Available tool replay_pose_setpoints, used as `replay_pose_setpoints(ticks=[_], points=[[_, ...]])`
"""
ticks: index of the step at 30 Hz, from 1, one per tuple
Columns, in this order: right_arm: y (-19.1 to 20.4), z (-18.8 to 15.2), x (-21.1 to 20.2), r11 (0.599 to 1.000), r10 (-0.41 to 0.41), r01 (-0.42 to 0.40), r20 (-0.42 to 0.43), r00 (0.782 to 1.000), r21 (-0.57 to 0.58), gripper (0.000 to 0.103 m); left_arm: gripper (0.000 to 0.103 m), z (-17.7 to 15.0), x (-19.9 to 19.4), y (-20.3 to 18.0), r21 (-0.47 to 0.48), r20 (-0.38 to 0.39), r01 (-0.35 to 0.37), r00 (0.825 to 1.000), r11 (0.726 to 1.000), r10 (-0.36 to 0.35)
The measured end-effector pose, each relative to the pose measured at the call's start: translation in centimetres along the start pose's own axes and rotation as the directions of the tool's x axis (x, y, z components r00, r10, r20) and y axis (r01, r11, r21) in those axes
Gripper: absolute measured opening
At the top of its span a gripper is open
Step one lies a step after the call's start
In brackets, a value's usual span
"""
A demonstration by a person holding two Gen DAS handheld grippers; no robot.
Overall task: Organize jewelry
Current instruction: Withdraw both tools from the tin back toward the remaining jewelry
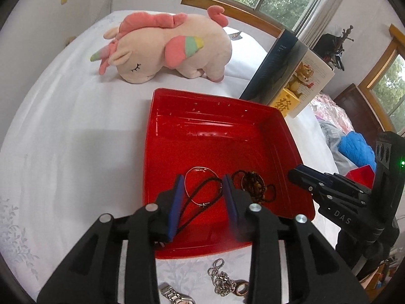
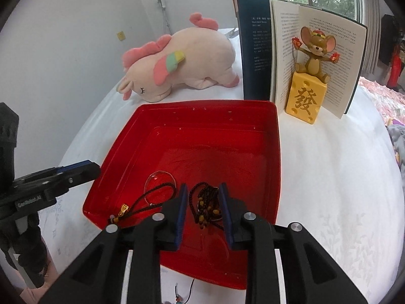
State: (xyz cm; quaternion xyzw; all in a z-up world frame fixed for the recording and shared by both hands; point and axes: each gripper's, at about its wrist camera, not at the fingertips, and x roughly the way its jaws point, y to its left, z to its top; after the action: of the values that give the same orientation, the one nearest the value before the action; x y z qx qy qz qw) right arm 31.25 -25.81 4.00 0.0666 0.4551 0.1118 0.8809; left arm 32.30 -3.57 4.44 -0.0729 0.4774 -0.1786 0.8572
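Note:
A red tray (image 1: pixel 278 131) (image 2: pixel 273 136) sits on the white cloth. In its near part lie a thin clear bangle (image 1: pixel 188 177) (image 2: pixel 159 177), a black cord with a gold charm (image 1: pixel 202 190) (image 2: pixel 124 209) and a brown beaded necklace (image 1: pixel 255 185) (image 2: pixel 206 206). My left gripper (image 1: pixel 203 181) (image 2: pixel 83 169) hangs over the bangle and cord, open, its blue pads clear of both. My right gripper (image 2: pixel 203 188) (image 1: pixel 301 173) is open astride the beaded necklace, pads not pressing it. In front of the tray on the cloth lie a silver chain (image 1: pixel 220 276), a ring (image 1: pixel 241 288) and a watch (image 1: pixel 174 293).
A pink plush unicorn (image 1: pixel 167 48) (image 2: pixel 182 60) lies behind the tray. An open book (image 2: pixel 316 58) stands at the back right with a mouse figurine on a yellow block (image 2: pixel 307 96) in front of it. Another beaded cord (image 2: pixel 181 295) lies near the tray's front edge.

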Motion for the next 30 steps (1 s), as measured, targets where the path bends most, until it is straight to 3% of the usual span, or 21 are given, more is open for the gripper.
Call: replay_pose_setpoints(ticks=[6,17,20,30], points=[[0.5,-0.5,-1.4,1.000,-0.008,0.008,0.018,1.000,-0.001,0.026,0.035,-0.6,-1.4,-0.7,0.019,0.018,-0.023,1.000,1.000,0.023],[1.3,-3.2,-3.5,1.000,-0.010,0.010,0.017,1.000,-0.010,0.026,0.045,-3.3,-4.1,-0.9,0.031,0.046,-0.129,0.991,0.991,0.128],[0.9,-5.0,-4.0,1.000,-0.006,0.006,0.019,1.000,-0.003,0.026,0.051,-5.0,-4.4,-0.6,0.036,0.047,-0.146,0.988,0.989,0.144],[0.3,-11.6,-4.5,0.998,-0.049,0.049,0.001,0.999,0.026,0.027,0.051,-12.4,-2.6,2.7,0.007,-0.048,-0.207,0.977,0.978,0.207]])
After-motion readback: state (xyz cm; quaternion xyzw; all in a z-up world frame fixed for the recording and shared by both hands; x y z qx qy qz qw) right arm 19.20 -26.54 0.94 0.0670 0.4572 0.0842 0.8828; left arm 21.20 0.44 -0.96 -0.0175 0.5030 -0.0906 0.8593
